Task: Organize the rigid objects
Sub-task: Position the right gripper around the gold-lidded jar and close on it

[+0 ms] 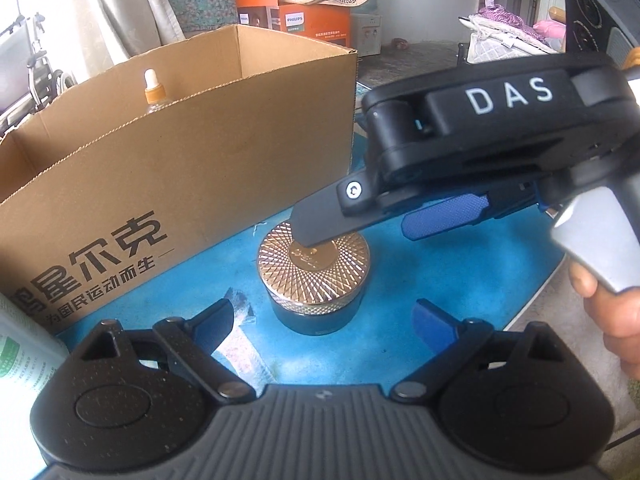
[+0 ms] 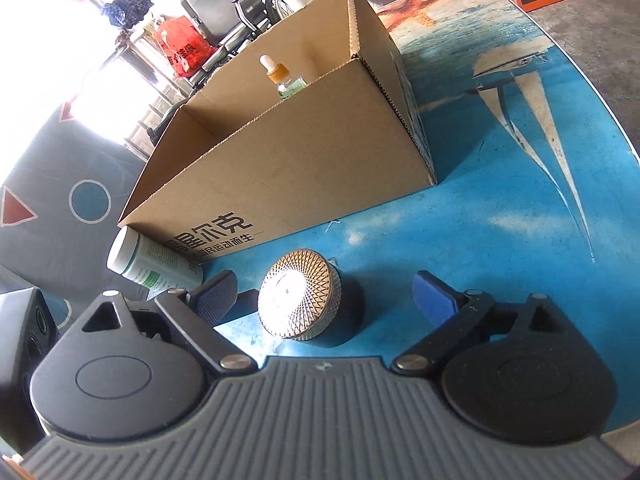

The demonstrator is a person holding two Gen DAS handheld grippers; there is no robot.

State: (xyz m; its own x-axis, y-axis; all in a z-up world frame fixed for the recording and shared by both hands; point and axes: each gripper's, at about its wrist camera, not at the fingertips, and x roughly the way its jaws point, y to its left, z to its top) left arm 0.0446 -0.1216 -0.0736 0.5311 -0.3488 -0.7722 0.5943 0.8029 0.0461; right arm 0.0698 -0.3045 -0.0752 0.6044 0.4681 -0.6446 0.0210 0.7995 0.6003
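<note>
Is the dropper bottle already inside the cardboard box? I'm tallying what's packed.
Yes, the dropper bottle stands upright inside the cardboard box, behind its front wall.

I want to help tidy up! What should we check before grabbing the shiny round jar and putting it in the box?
1. Right gripper open wide enough for the jar: ok, its blue pads stand apart on either side.
2. Jar free, nothing pressing on it: ok in the right wrist view; from the left wrist view one finger crosses over the gold lid, contact cannot tell.
3. Left gripper out of the way: ok, open and holding nothing.
4. Cardboard box open on top with room: ok, only a dropper bottle shows inside.
5. White bottle by the box not blocking: ok, lying off to the side.
</note>
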